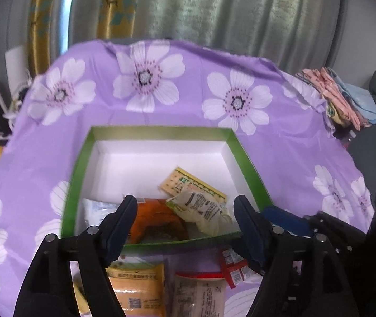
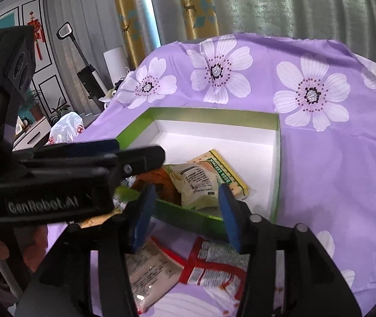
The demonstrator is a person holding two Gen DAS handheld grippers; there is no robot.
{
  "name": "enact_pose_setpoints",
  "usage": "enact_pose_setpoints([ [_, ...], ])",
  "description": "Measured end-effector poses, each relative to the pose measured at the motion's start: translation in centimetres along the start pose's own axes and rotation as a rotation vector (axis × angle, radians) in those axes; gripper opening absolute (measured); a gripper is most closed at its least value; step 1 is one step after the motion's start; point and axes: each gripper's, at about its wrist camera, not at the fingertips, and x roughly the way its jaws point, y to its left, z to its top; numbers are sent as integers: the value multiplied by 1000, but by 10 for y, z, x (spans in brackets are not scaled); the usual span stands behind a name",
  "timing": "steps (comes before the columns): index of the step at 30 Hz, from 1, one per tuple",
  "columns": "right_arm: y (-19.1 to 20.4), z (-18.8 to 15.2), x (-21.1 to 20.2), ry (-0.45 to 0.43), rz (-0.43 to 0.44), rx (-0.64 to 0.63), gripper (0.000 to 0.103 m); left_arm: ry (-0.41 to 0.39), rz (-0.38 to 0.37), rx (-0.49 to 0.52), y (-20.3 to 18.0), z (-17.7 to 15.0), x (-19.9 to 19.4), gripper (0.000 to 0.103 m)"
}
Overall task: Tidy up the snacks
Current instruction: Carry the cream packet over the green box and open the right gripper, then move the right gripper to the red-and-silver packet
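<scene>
A green box with a white inside [image 1: 82, 158] [image 2: 276, 158] sits on the purple flowered cloth. In it lie an orange packet [image 1: 158, 222], a cream packet [image 1: 203, 208] [image 2: 198, 185], a yellow cracker packet [image 1: 188, 182] [image 2: 230, 169] and a white packet [image 1: 95, 211]. My left gripper [image 1: 186, 216] is open and empty above the box's near edge. My right gripper [image 2: 185, 206] is open and empty at the box's near wall. In front of the box lie a yellow-orange packet [image 1: 135, 285], a beige packet [image 1: 201, 295] [image 2: 148, 272] and a red-and-white packet [image 1: 234, 266] [image 2: 214, 266].
The left gripper's body [image 2: 56, 185] fills the left of the right wrist view. Folded pink and blue cloths [image 1: 346, 97] lie at the table's far right corner. A white plastic bag [image 2: 66, 129] sits off the table's left edge. Curtains hang behind.
</scene>
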Motion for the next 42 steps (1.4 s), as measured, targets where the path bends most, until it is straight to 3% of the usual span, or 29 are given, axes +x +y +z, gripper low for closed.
enact_pose_setpoints([
  [8,8,-11,-46,-54,5,15,75,-72,47,54,-15,-8,-40,85],
  [13,14,-20,-66,-59,7,23,76,-100,58,68,-22,-16,-63,92],
  [17,16,-29,-80,-65,-7,40,86,-92,60,64,-27,-26,-74,92],
  [22,15,-41,-90,-50,-3,64,88,-70,52,57,-33,-38,-81,100],
  [42,-7,-73,-91,22,-26,103,88,47,37,66,-52,-68,-56,100],
])
